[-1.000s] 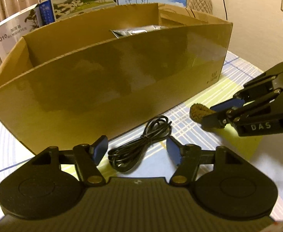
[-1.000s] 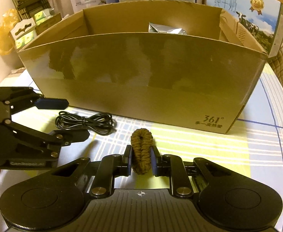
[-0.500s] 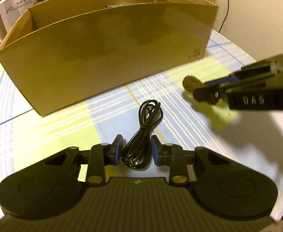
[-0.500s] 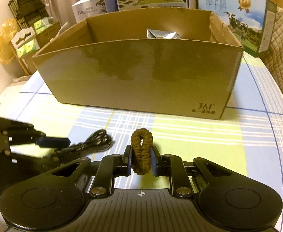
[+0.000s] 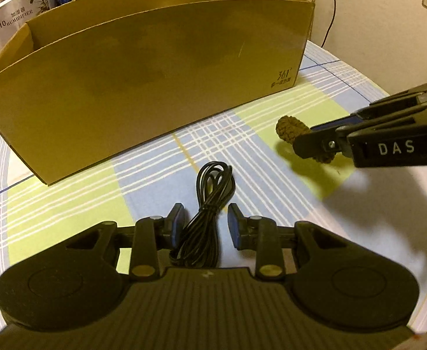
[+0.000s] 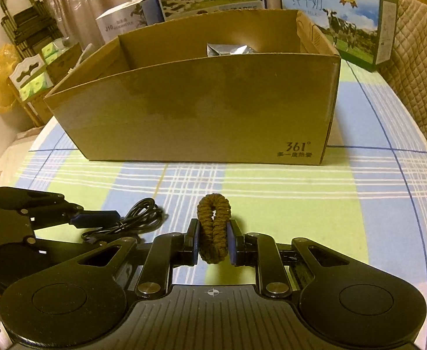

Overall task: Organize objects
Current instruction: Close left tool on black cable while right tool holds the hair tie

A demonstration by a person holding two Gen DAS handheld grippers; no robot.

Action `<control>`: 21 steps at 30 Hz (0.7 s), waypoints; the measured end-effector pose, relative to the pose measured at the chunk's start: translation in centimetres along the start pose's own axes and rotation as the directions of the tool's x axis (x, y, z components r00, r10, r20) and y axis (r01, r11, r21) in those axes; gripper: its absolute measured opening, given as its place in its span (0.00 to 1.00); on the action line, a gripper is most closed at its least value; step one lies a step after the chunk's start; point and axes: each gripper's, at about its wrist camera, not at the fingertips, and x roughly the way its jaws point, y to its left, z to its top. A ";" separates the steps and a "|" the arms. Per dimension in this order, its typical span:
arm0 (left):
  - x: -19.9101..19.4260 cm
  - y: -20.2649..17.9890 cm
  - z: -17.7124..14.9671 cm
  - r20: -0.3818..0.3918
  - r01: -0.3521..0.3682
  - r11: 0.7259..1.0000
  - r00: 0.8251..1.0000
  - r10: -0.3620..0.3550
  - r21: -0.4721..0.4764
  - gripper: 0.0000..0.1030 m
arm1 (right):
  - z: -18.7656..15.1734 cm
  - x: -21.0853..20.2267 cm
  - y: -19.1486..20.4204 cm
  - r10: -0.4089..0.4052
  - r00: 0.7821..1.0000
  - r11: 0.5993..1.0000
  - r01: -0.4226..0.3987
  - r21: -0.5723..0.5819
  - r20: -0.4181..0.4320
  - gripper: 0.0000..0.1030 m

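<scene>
Left gripper (image 5: 204,227): parted around the coiled black cable (image 5: 210,201), wider than half a second ago.
Right gripper (image 6: 212,243): still clamps the brown braided loop (image 6: 213,227).

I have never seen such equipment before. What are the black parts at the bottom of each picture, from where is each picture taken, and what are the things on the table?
The black parts are two hand-held grippers, each with two fingers, carried by a person. A camera on each gripper looks forward along its fingers, so each picture shows its own gripper at the bottom.

In the left camera's picture, the left gripper has its fingers on either side of a bundled black cable, with gaps showing, so it is not yet clamped. In the right camera's picture, the right gripper is shut on a brown braided loop.

Both stand over a table with a checked cloth. Behind is an open cardboard box with a silver packet inside. Milk cartons stand further back.
</scene>
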 end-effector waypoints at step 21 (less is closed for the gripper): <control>-3.6 -1.3 -0.6 0.016 -0.015 0.991 1.000 0.018 -0.133 0.11 | -1.8 -2.3 0.9 0.038 0.998 0.999 -0.039 0.034 0.045 0.15</control>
